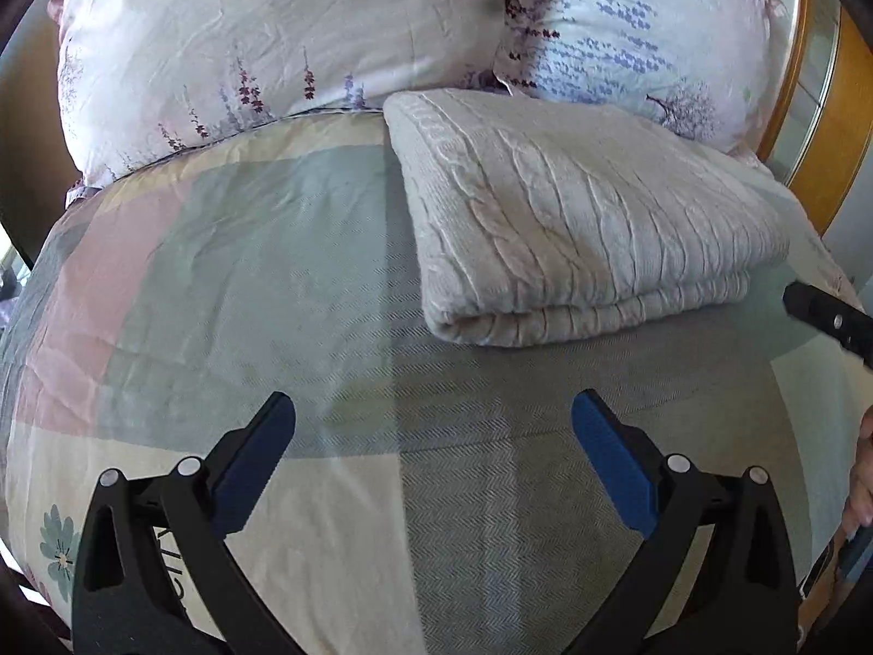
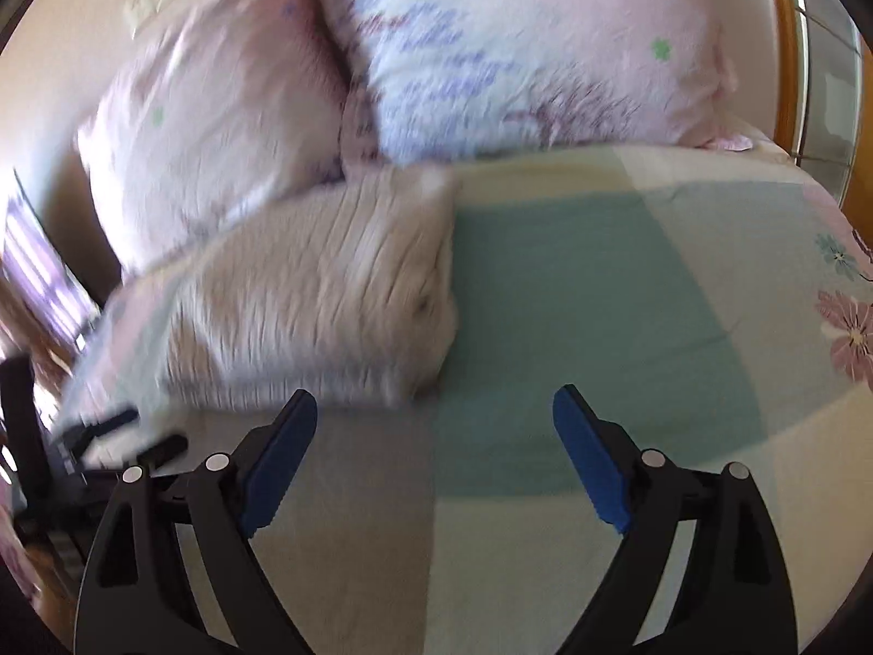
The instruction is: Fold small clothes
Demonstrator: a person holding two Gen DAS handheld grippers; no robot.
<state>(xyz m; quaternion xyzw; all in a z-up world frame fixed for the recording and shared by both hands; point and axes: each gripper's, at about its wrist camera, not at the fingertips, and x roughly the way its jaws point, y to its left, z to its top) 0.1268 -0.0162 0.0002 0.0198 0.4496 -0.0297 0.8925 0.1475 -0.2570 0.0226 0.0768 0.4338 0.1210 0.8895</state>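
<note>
Your folded garment [image 1: 578, 218] is a cream, ribbed knit with raised cable lines running along its top. It lies in a thick, soft rectangle of several layers, with a rounded fold along the near edge. It rests on the bedspread [image 1: 245, 284], toward the head of the bed, its far edge just below the two pillows. The bedspread is a smooth woven cotton in large blocks of pale green, pink, cream and grey, with a fine herringbone weave and a printed flower near the corner. The left pillow [image 1: 262, 38] and right pillow [image 1: 633, 33] are plump, in creased pink-white cases printed with purple flower stems.

Your left claw [image 1: 434, 436] is spread wide, its blue ridged pads [image 1: 256, 464] apart with nothing between them, above the bare bedspread in front of the garment. Your right claw [image 2: 435, 431] is open just as wide and holds nothing; it is over the green block of the spread, with the garment [image 2: 305, 295] ahead to its left, close by its left finger. That view is blurred, so you cannot tell whether the finger touches the knit.
</note>
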